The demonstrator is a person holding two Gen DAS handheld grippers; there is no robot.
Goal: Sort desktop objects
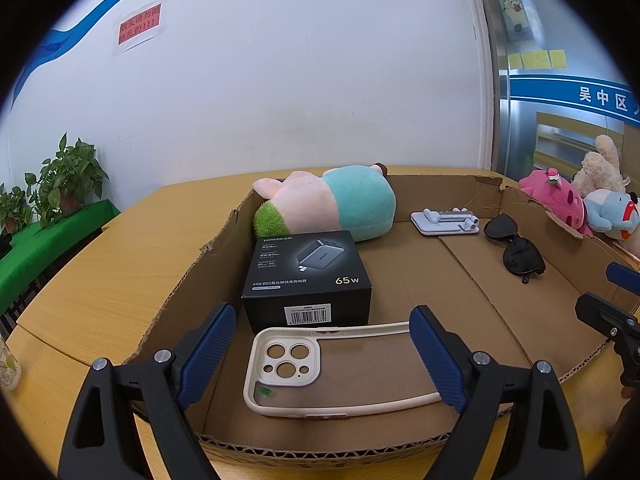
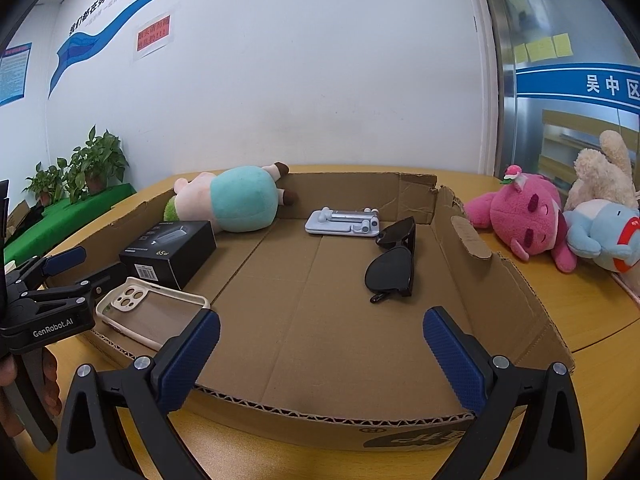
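Observation:
A shallow cardboard tray [image 1: 500,300] [image 2: 312,320] lies on the wooden table. In it are a cream phone case [image 1: 332,368] [image 2: 152,312], a black charger box [image 1: 308,276] [image 2: 170,252], a pink and teal plush [image 1: 332,204] [image 2: 236,200], a pale blue phone stand [image 1: 444,222] [image 2: 342,222] and black sunglasses [image 1: 514,250] [image 2: 394,266]. My left gripper [image 1: 322,352] [image 2: 76,268] is open, its pads on either side of the phone case, above it. My right gripper [image 2: 322,354] is open and empty over the tray's near edge; it shows at the right edge of the left wrist view [image 1: 616,300].
Outside the tray on the right lie a pink plush [image 2: 520,220] [image 1: 556,200], a cream plush [image 2: 604,172] and a light blue plush [image 2: 608,236] [image 1: 612,212]. Potted plants [image 1: 60,180] [image 2: 80,168] stand on a green surface at the far left. A white wall rises behind the table.

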